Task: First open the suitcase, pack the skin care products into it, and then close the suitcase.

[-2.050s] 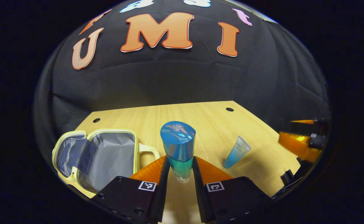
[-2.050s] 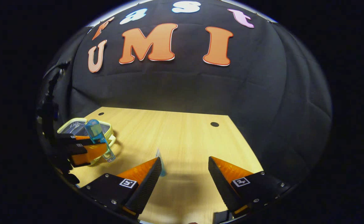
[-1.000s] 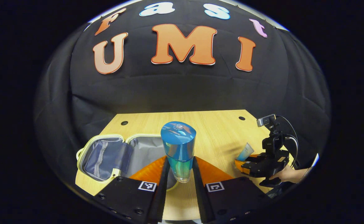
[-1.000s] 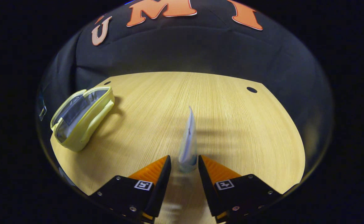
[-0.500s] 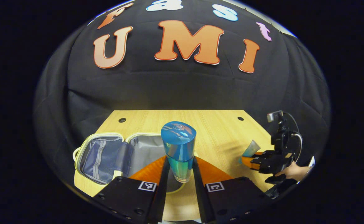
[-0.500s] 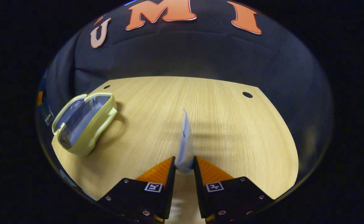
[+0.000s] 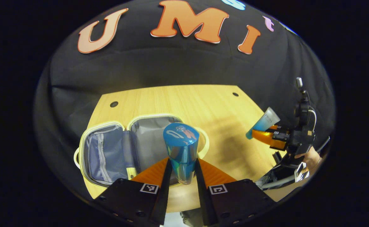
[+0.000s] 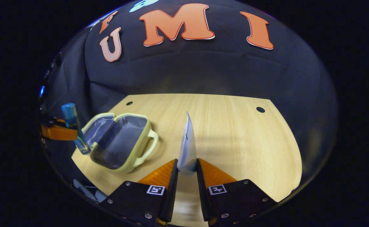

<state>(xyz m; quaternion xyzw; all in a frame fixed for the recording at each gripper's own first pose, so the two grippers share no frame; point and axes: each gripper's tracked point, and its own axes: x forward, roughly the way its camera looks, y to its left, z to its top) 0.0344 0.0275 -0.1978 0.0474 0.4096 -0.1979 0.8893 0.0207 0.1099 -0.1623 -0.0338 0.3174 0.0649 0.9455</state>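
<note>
A small pale-yellow suitcase (image 7: 108,127) lies open on the wooden table (image 7: 184,101), its grey lining showing. My left gripper (image 7: 181,171) is shut on a blue-capped bottle (image 7: 181,148), held upright above the case's near edge. In the right gripper view the same case (image 8: 140,148) sits at the left, with the bottle (image 8: 72,124) beside it. My right gripper (image 8: 187,170) is shut on a pale blue tube (image 8: 187,145), lifted off the table; from the left gripper view the tube (image 7: 263,122) and that gripper (image 7: 268,134) hang at the right.
The table (image 8: 228,132) has two round holes (image 8: 260,109) near its back edge. A hand (image 7: 310,157) holds the far gripper at the table's right edge. The case's handle (image 8: 146,148) points toward the table's middle.
My right gripper closed on the tube and lifted it off the table. My left gripper carried the bottle over the open case and tipped down toward it.
</note>
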